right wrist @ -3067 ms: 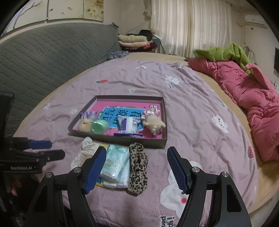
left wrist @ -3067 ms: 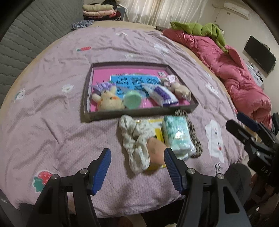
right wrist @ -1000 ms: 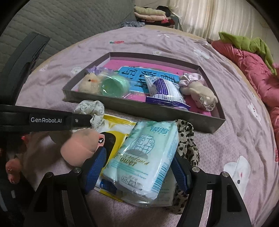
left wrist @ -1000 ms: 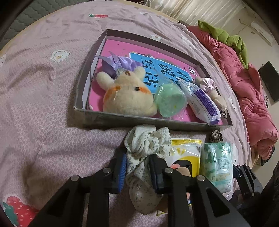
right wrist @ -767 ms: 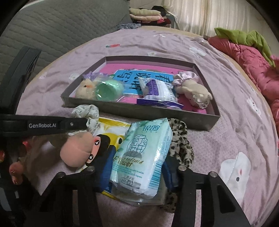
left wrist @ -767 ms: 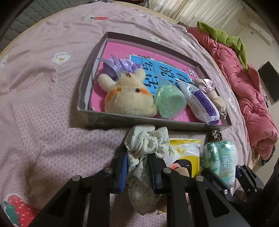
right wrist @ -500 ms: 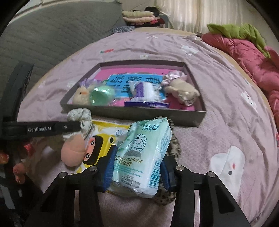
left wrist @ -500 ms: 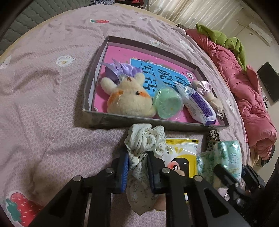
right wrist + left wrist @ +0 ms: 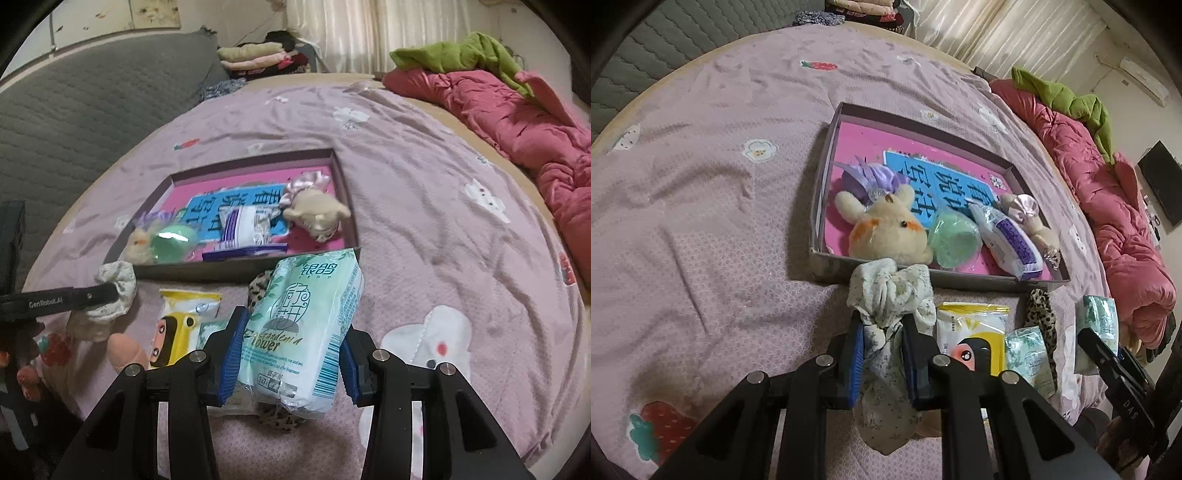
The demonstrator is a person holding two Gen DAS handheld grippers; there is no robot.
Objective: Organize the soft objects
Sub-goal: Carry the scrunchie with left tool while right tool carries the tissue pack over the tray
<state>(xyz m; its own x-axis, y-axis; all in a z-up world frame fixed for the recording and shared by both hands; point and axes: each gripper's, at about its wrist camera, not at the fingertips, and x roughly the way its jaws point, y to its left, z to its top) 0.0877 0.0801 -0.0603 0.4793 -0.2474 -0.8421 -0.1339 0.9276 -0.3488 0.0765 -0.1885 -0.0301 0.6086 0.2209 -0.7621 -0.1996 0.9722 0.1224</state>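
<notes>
The left gripper (image 9: 882, 356) is clamped on a crumpled floral cloth scrunchie (image 9: 890, 295), whose gathered folds bulge above the blue ribbed pads and hang limp below them, just in front of the tray's near wall. The right gripper (image 9: 290, 349) squeezes a soft, glossy plastic pack of tissues (image 9: 306, 325), pale green and white, held tilted above the bed. The shallow rectangular cardboard tray (image 9: 827, 162) has a pink floor and holds a fuzzy cream plush rabbit (image 9: 886, 230), a round green sponge (image 9: 955, 234), a crinkly purple-and-white packet (image 9: 1008, 240) and a small plush with a satin bow (image 9: 1030, 218). On the lilac quilted bedspread (image 9: 701, 221) beside the scrunchie lie a flat yellow packet (image 9: 971, 328) and a leopard-print fabric band (image 9: 1039, 306).
</notes>
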